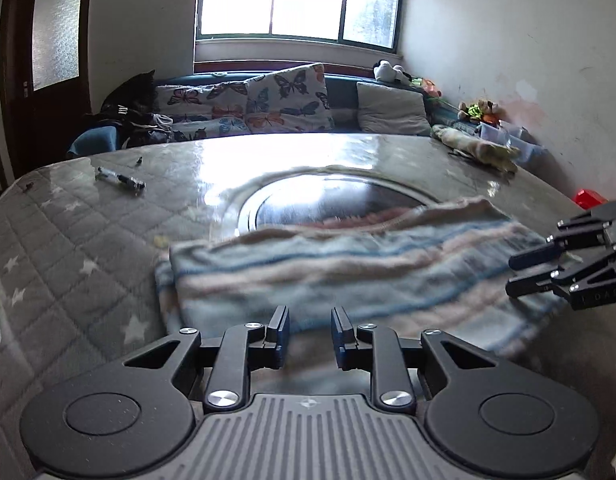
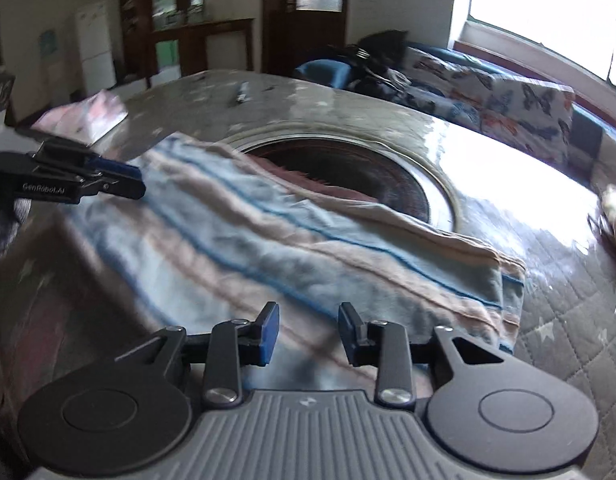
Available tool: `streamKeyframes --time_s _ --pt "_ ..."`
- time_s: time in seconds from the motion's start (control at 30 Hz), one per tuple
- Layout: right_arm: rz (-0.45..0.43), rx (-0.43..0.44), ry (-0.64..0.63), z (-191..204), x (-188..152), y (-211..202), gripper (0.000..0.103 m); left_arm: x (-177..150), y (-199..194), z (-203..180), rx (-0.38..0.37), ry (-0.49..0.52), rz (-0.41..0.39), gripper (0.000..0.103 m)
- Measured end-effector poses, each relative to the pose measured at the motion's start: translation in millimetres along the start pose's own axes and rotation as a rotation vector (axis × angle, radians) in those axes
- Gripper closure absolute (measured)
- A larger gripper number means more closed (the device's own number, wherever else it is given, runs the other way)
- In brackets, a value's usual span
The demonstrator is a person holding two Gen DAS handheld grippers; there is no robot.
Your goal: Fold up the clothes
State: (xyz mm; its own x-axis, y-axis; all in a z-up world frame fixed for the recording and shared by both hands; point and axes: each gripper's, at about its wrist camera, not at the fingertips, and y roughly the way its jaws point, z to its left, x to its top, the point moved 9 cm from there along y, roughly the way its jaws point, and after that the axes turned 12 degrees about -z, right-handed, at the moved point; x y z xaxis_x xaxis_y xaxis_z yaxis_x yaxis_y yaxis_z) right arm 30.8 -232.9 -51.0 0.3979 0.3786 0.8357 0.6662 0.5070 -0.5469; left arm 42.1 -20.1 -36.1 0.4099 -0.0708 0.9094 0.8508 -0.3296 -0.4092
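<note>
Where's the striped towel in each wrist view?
Left wrist: the striped towel lies centre, just beyond the gripper, reaching right.
Right wrist: the towel runs diagonally from upper left to lower right.
Shared landmark: the round dark recess in the table, behind it.

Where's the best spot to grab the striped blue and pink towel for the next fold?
Probably the two near corners of the striped blue and pink towel. It lies flat and already folded on the grey quilted table cover, its far edge hanging over the round recess. Come in low from the near side, sliding one finger under the edge at each end.
</note>
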Motion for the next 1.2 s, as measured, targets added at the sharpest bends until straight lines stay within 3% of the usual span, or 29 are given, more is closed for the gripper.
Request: streamKeyframes --time_s 0.3,0.5,0.73,0.87,1.2 --pt "-0.068 0.104 -0.019 55 17 7 0.070 -7 -7 -51 -0.106 0.072 -0.019 0.078" --pt "-0.027 0.130 -0.059 75 7 18 0.070 -27 -9 -60 -0.129 0.135 0.015 0.078" --pt "-0.054 0.131 -0.081 83 9 13 0.070 -16 -11 -63 -0.126 0.105 -0.013 0.078" --pt "-0.042 0.128 -0.075 84 5 16 0.071 -26 -4 -64 -0.126 0.111 0.017 0.078" --pt "-0.039 0.034 0.004 51 -9 -1 0.071 -30 -13 -55 -0.120 0.083 0.011 0.076"
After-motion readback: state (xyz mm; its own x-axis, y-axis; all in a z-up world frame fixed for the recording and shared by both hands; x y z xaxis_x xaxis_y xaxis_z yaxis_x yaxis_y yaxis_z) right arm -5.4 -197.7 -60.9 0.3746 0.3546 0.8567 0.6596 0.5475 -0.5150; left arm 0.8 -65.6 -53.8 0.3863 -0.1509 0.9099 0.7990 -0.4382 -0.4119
